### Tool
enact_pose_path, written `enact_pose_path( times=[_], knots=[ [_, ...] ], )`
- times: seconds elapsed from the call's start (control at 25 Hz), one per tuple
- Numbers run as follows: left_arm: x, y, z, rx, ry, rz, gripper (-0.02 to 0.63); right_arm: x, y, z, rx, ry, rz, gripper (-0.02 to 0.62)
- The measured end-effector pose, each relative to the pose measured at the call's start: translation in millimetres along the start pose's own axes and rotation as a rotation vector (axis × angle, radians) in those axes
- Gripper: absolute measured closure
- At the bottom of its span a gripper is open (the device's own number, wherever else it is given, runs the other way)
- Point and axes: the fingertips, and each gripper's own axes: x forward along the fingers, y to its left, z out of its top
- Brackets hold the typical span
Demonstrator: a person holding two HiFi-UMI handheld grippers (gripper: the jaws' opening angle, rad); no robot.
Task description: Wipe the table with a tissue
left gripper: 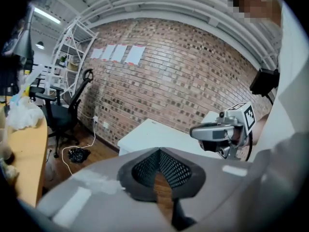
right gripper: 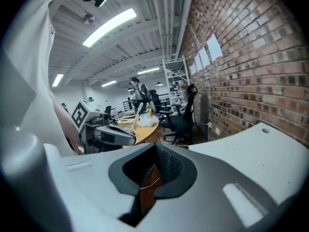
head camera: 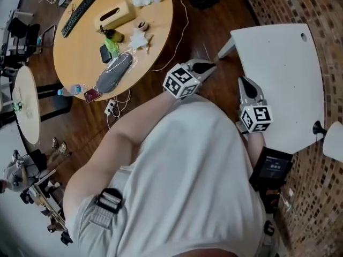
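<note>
We hold the left gripper point(head camera: 205, 67) and the right gripper point(head camera: 245, 84) with jaws closed on nothing beside the white table point(head camera: 284, 74), while the tissue box point(head camera: 114, 15) lies well apart on the round wooden table point(head camera: 80, 52), up-left in the head view, nearer the left gripper.

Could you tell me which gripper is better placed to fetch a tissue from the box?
Left, probably. The left gripper is empty and nearer the round table holding the tissue box; the right gripper sits at the white table, farther away.
</note>
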Motion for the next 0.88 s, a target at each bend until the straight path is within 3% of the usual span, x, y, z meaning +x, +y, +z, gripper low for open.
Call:
enact_pose_path(
  times=[0.48,0.68,0.88],
  knots=[
    [-91,127,3,-0.079,-0.129,0.243,0.6,139,45,35,-0.161,0.128,0.182,0.588],
    [-160,190,-39,-0.115,-0.078,0.456,0.6,182,77,42,-0.2,0.156,0.259,0.588],
    [-229,246,-65,-0.006,0.046,0.68,0.598,196,94,51,-0.223,0.168,0.303,0.588]
  ],
)
